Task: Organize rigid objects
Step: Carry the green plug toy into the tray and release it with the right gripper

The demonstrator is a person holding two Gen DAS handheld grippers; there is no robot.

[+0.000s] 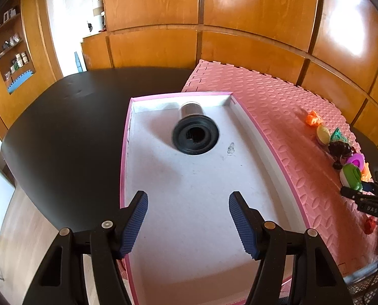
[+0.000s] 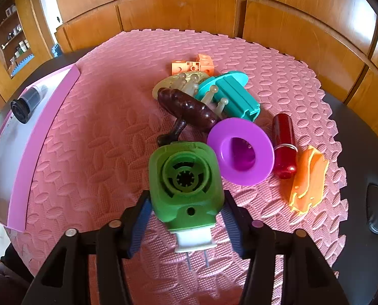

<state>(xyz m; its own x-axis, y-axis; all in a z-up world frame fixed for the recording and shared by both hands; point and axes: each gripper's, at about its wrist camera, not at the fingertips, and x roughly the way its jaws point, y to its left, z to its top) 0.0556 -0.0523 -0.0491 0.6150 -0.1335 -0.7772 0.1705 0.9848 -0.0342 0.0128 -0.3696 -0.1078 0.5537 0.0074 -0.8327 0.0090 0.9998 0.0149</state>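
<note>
Green plastic plug-in gadget (image 2: 185,185) sits on the pink foam mat (image 2: 107,132), right between the jaws of the right claw (image 2: 185,218). Pads flank both its sides; whether they actually press on it, cannot tell — left pad looks touching, right pad may have a sliver of gap. Its long axis runs straight away from the claw, white prong end nearest the camera, round socket face up. So the right hand is the one on it. Just beyond it, in one cluster mid-mat: purple funnel (image 2: 241,151), dark brown mushroom-shaped toy (image 2: 189,109), teal piece (image 2: 229,94), orange blocks (image 2: 192,67), red cylinder (image 2: 284,143), orange flat piece (image 2: 308,178).

Left claw (image 1: 188,226) hangs over the near part of the pink-rimmed white box (image 1: 189,178), jaws apart, nothing between them. Only a black-capped cylinder (image 1: 194,129) lies in the box, near its far edge. Box sits at the mat's left edge, overlapping the dark surface (image 1: 69,117).

Likely step: right claw grips the green gadget, then carries it left to the box. Risk: its rounded sides could slip in the pads.
</note>
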